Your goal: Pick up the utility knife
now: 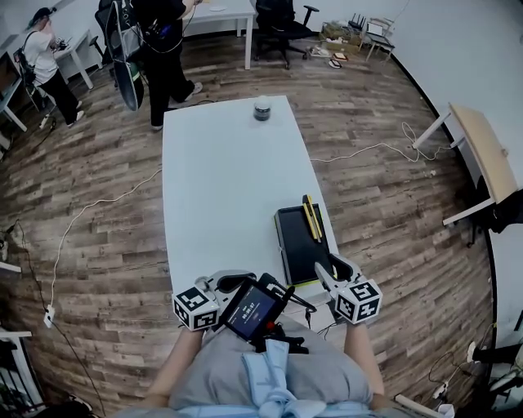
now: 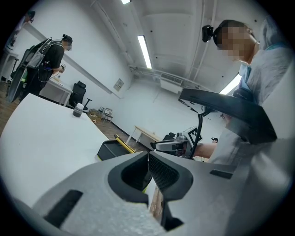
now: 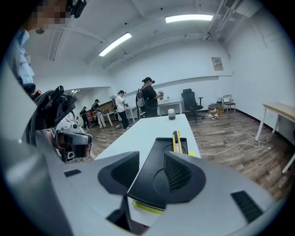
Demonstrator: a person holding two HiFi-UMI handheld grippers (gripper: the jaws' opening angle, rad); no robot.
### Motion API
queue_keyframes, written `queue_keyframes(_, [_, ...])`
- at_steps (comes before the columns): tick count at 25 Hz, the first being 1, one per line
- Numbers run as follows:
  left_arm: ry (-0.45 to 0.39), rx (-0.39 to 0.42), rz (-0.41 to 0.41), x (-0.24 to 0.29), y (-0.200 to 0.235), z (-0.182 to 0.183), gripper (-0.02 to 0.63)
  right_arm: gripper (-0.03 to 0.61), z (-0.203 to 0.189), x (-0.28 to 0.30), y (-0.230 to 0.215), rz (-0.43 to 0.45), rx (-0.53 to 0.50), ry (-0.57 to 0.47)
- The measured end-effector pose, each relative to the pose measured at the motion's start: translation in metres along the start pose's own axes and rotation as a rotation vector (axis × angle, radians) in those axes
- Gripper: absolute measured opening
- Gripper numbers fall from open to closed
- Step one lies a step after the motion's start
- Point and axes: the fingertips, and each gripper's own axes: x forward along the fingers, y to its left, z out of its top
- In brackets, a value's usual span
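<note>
L grey plastic two-jaw gripper (image 1: pixel 243 280) (image 2: pixel 148 171) w/ marker cube sits at 7 o'clock in head view, near level, aimed toward 3 o'clock, jaws pressed together, while R grey plastic two-jaw gripper (image 1: pixel 337 266) (image 3: pixel 151 173) at 5 o'clock tilts down toward 11 o'clock, jaws spread wide, L forearm (image 1: pixel 174 366) & R forearm (image 1: pixel 365 363) trailing back to torso.

Open office room. Wood-plank floor (image 1: pixel 98 212) crossed by a white cable (image 1: pixel 368 151); long white table (image 1: pixel 221 180) at centre; black office chair (image 1: pixel 282 24) beside a white desk (image 1: pixel 229 12) at the far end; light-wood desk (image 1: pixel 482 155) near the white wall (image 1: pixel 458 49); ceiling strip lights (image 3: pixel 189 18) lit.
</note>
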Motion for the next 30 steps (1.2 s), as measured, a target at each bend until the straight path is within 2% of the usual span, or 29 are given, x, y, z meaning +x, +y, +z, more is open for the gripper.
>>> queue_keyframes(10, [0.014, 0.0, -0.004, 0.001, 0.004, 0.0, 0.02, 0.144, -0.004, 0.021, -0.017, -0.03, -0.028, 0.064])
queue_keyframes(30, [0.035, 0.0, 0.011, -0.009, 0.017, -0.004, 0.02, 0.143, -0.036, 0.06, -0.052, -0.108, -0.007, 0.198])
